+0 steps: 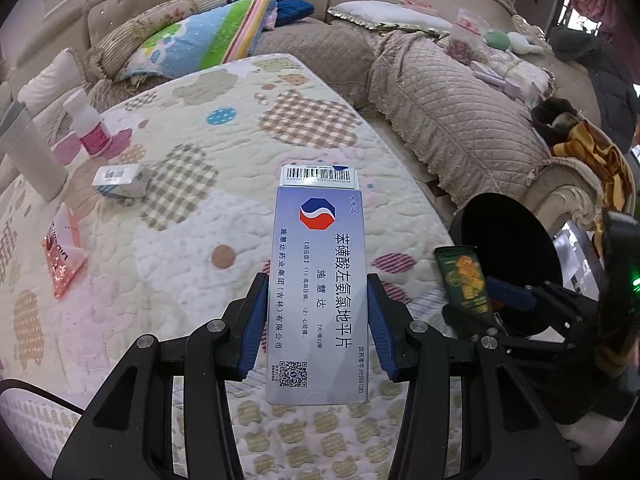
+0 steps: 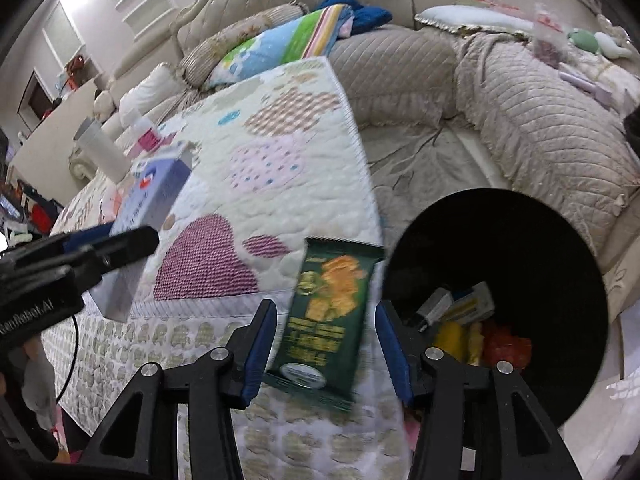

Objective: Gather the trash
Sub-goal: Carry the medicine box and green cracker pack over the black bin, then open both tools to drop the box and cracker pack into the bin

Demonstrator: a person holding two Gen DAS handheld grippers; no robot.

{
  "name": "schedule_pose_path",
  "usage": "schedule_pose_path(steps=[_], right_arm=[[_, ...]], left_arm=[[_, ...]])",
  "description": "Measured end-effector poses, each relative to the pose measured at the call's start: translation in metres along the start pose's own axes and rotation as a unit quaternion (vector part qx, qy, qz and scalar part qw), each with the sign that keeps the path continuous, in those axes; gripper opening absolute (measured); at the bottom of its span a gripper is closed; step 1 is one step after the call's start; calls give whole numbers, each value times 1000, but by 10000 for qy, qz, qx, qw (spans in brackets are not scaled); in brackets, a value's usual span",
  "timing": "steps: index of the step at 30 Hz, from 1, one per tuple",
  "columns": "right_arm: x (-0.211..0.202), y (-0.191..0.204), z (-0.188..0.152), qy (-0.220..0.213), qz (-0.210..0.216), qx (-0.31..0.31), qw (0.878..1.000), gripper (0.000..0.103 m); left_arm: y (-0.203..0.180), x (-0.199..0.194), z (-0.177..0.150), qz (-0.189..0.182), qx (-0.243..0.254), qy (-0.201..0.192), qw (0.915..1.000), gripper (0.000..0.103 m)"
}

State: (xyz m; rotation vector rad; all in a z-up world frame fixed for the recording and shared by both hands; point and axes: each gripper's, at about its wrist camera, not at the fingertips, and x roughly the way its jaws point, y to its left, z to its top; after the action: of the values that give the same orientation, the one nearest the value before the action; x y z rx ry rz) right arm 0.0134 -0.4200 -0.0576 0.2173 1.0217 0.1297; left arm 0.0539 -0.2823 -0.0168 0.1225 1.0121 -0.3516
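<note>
My left gripper (image 1: 316, 312) is shut on a flat blue-white medicine box (image 1: 318, 280) and holds it above the quilted table cover (image 1: 192, 240). My right gripper (image 2: 326, 320) is shut on a green snack packet (image 2: 330, 312) near the table's edge, beside the black trash bin (image 2: 552, 264). The bin holds several pieces of trash (image 2: 472, 320). The packet (image 1: 462, 280) and bin (image 1: 508, 240) also show in the left wrist view at the right. The medicine box (image 2: 148, 208) and left gripper (image 2: 100, 248) show in the right wrist view at the left.
On the table lie a pink wrapper (image 1: 62, 256), a small white box (image 1: 120, 180), a pink-labelled bottle (image 1: 90, 128) and a white cylinder (image 1: 32, 152). A beige sofa (image 1: 460, 120) with cushions and clutter curves behind the table.
</note>
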Motion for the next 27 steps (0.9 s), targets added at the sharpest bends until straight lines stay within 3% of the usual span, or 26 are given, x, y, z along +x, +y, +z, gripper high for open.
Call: schedule_pose_path(steps=[3, 7, 27], right_arm=[[9, 6, -1, 49, -214, -155, 9996, 55], [5, 0, -4, -19, -226, -195, 9996, 41], [-45, -79, 0, -488, -802, 439, 9946, 41]], left_arm=[[1, 1, -2, -22, -18, 22, 10000, 45], [-6, 4, -2, -123, 27, 60, 9999, 45], [-107, 15, 23, -973, 600, 147, 9933, 45]])
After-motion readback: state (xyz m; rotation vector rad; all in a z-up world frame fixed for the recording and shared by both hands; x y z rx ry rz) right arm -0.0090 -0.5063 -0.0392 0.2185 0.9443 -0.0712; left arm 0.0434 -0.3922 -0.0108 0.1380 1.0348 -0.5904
